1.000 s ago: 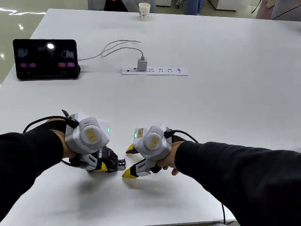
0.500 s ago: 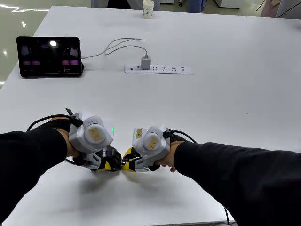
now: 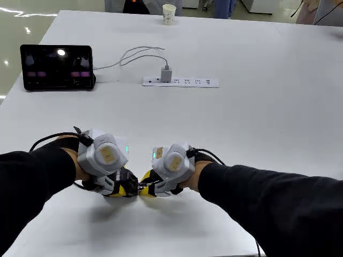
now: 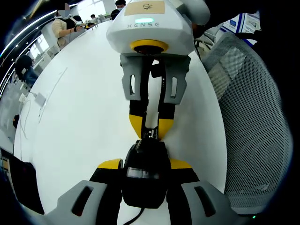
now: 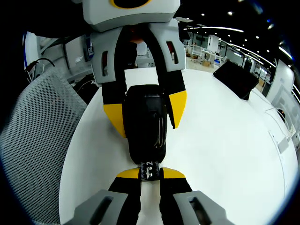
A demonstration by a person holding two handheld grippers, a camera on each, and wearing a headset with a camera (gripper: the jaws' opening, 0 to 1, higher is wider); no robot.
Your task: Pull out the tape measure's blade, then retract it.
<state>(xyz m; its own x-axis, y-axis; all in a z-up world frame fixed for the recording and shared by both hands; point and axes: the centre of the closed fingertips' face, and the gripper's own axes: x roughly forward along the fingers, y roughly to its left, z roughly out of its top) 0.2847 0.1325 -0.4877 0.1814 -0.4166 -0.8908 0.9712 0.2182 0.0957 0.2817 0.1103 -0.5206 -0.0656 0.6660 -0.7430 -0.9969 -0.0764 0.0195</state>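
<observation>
The black tape measure (image 4: 145, 180) lies low over the white table (image 3: 241, 118), clamped between the yellow-tipped jaws of my left gripper (image 4: 145, 164). In the head view that left gripper (image 3: 126, 188) sits at the near left. My right gripper (image 3: 146, 190) meets it tip to tip. In the right gripper view the tape measure (image 5: 146, 124) is straight ahead, and my right gripper (image 5: 149, 172) is shut on the short end of the blade (image 5: 149, 168), which shows printed marks. The blade is barely out of the case.
A dark tablet (image 3: 56, 67) stands at the far left. A white power strip (image 3: 179, 82) with a charger and cable lies mid-table. A paper cup (image 3: 169, 13) is at the far edge. A grey mesh chair (image 4: 248, 117) is by the table's near edge.
One second ago the right gripper's jaws were apart beside the tape measure. They have since moved in and shut on the blade's end. The left gripper has kept its hold.
</observation>
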